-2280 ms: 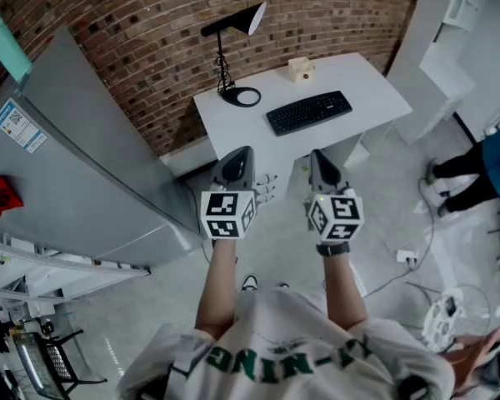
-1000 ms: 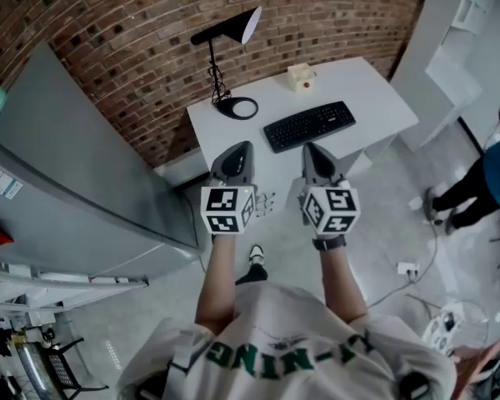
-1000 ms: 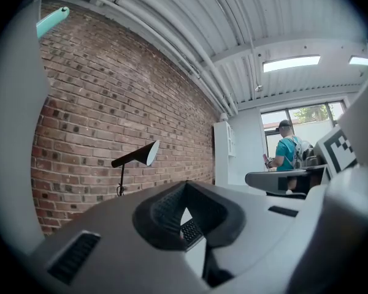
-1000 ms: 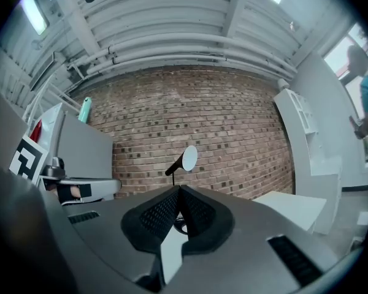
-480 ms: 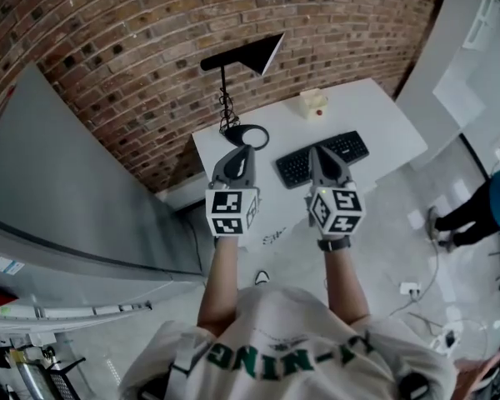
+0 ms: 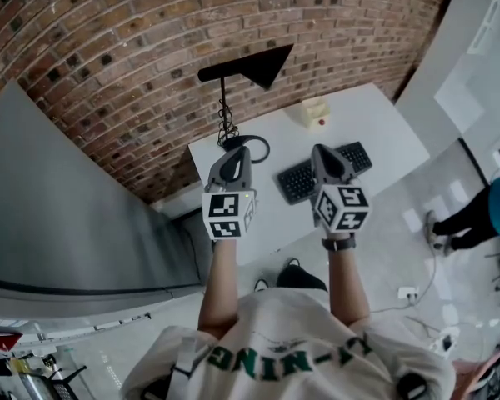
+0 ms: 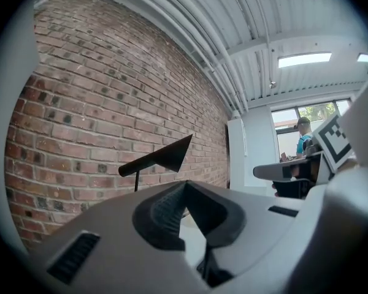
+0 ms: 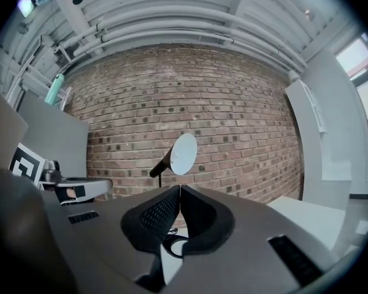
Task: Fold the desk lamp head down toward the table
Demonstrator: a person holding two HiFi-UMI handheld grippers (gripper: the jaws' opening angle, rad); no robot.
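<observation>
A black desk lamp stands at the back left of the white desk, against the brick wall. Its cone head is raised, roughly level, on a thin stem above a ring base. The same lamp head shows in the left gripper view, and the right gripper view faces its pale inner disc. My left gripper is shut and empty, just in front of the ring base. My right gripper is shut and empty too, over the keyboard. Neither touches the lamp.
A small cream box sits behind the keyboard. A large grey cabinet stands close on the left of the desk. Another person stands on the floor at the right, also seen far off as a figure near a window.
I have stepped up to the desk. Both grippers moved forward from over the floor to over the desk's near part, and the lamp head now looms larger. Jaws stayed shut.
</observation>
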